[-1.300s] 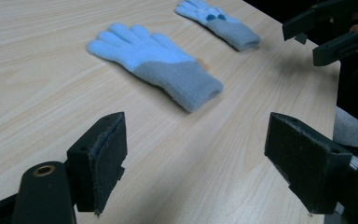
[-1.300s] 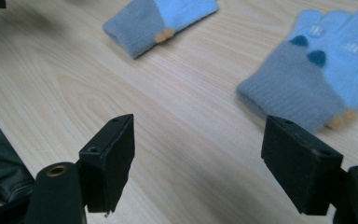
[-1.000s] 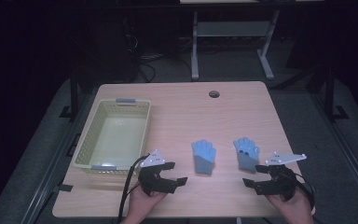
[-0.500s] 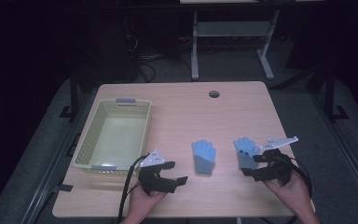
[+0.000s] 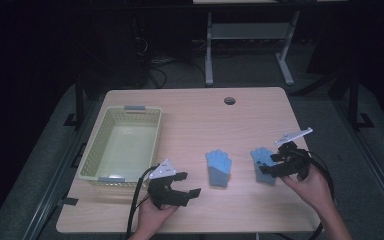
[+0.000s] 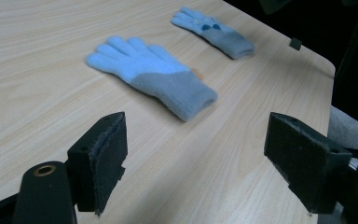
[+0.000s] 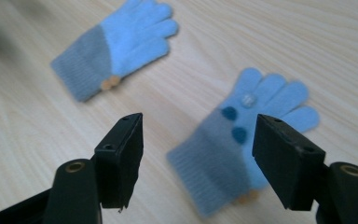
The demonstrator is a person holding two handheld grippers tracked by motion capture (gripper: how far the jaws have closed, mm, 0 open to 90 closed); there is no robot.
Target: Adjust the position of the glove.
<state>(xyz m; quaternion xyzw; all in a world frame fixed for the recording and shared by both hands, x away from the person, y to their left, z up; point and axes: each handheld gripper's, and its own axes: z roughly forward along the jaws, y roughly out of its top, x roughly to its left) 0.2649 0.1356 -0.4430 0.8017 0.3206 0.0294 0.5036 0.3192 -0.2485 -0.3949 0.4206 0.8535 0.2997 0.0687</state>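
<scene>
Two light blue knit gloves with grey cuffs lie flat on the wooden table (image 5: 215, 122). The plain glove (image 5: 218, 167) (image 6: 154, 77) (image 7: 116, 46) is near the table's middle front. The other glove (image 5: 261, 157) (image 6: 214, 30) (image 7: 242, 140) carries dark blue dots and lies to its right. My right gripper (image 5: 268, 164) (image 7: 200, 154) hovers open just over this dotted glove's cuff, jaws either side of it. To the left of the plain glove, my left gripper (image 5: 189, 183) (image 6: 200, 158) stands open and holds nothing, with its jaws aimed at that glove.
A pale green plastic basket (image 5: 94, 145) stands on the table's left side with nothing seen in it. A round cable hole (image 5: 229, 100) lies near the far edge. Beyond the table, a white metal frame (image 5: 210, 45) stands on dark floor.
My right gripper has moved left and forward from the table's right front edge, ending over the dotted glove's cuff. The left gripper and both gloves have stayed put.
</scene>
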